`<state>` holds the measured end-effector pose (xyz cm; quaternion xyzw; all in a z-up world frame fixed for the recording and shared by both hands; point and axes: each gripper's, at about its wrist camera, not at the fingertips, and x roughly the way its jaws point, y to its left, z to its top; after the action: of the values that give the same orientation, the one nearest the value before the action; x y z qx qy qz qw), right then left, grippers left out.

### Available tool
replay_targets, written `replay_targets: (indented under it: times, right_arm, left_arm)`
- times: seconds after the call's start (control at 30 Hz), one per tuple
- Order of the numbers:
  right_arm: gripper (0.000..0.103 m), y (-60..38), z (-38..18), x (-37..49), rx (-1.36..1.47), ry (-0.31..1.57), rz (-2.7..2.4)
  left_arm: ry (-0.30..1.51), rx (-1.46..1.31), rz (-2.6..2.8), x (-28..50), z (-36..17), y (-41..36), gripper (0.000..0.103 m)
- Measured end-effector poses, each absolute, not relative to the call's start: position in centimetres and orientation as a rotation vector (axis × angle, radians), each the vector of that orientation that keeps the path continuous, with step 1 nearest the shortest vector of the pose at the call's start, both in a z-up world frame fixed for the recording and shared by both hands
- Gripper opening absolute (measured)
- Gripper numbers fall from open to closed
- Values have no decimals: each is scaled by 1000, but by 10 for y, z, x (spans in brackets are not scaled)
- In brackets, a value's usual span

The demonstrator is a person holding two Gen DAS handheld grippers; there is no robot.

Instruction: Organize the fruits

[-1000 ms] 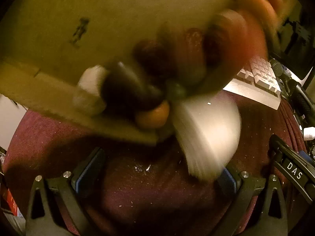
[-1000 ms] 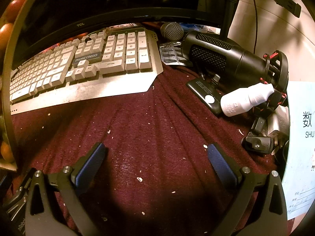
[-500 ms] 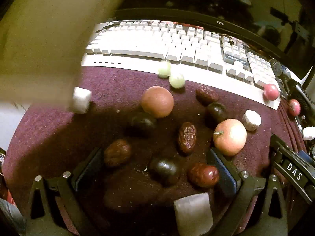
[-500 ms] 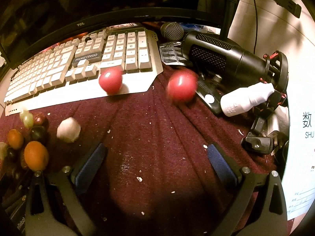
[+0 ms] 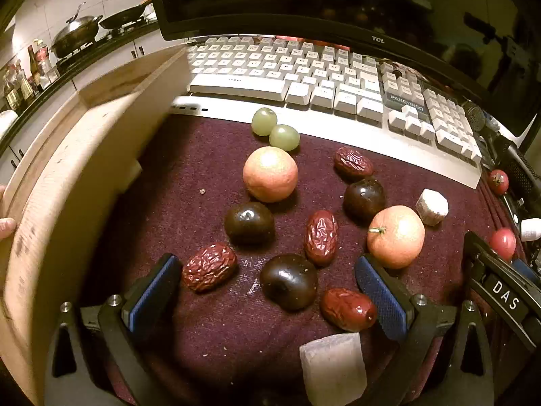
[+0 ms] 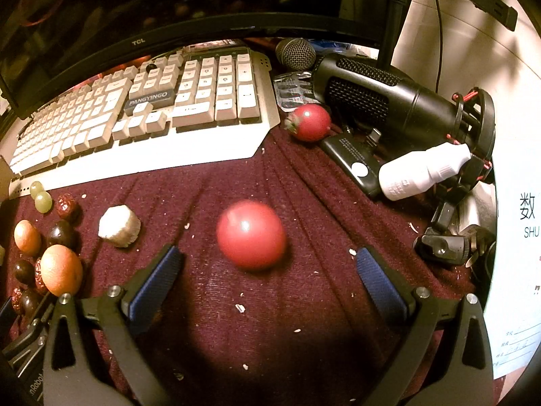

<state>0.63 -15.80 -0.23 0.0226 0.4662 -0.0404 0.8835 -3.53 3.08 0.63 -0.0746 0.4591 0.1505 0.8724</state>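
Since half a second ago, the wooden tray [image 5: 67, 176] has been swung aside to the left edge of the left wrist view, the scattered fruit has settled, and one red tomato has rolled from beside the keyboard to a spot in front of the right tongs. In the left wrist view, the left tongs [image 5: 267, 291] are seen spread wide with nothing held; a dark plum [image 5: 289, 280] lies almost dead centre between the pads and just ahead, with a wrinkled red date [image 5: 209, 267] touching or nearly touching the left pad, its long axis slanted across the opening. A second date [image 5: 348, 304] lies just beside the right pad, and an orange [image 5: 395, 237] sits just beyond that pad. A white foam block [image 5: 333, 368] is cut off at the bottom edge, and fingertips on the tray are only partly shown. In the right wrist view, the right tongs [image 6: 267, 277] are likewise seen wide apart and empty; the rolling tomato [image 6: 252, 233] lies straight ahead on the centre line, blurred, so it is judged not yet at rest. Being round, it offers no preferred axis. Another tomato [image 6: 309, 122] rests against the keyboard [image 6: 142, 115] corner, well apart. The right hand is judged nearer to both tomatoes, the left to the plums and dates. Where the fruit is meant to go cannot be told.
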Motion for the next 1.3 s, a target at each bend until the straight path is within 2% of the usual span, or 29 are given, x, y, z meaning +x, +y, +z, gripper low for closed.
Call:
replay_targets:
  times: [0.33, 0.53, 0.73, 0.83, 0.9, 1.13, 1.2, 1.3]
  right_arm:
    - [103, -158, -3, 7, 42, 974, -79]
    - [102, -170, 7, 4, 67, 1055, 67]
    - [103, -210, 73, -61, 92, 740, 112]
    - [103, -226, 91, -73, 124, 685, 130]
    - [103, -233, 96, -79, 137, 666, 166]
    - [103, -226, 84, -82, 158, 696, 261]
    - [103, -217, 77, -80, 190, 703, 293]
    - [102, -206, 69, -81, 163, 715, 301]
  left_arm:
    - [960, -150, 307, -35, 5, 30, 103]
    - [960, -150, 307, -35, 5, 31, 103]
    - [963, -149, 308, -35, 6, 30, 103]
    - [1036, -104, 153, -42, 11, 30, 101]
    - [990, -68, 82, -60, 24, 30, 96]
    - [630, 10, 31, -151, 86, 51, 97]
    - [602, 55, 31, -159, 87, 56, 97]
    - [669, 96, 5, -161, 72, 62, 97]
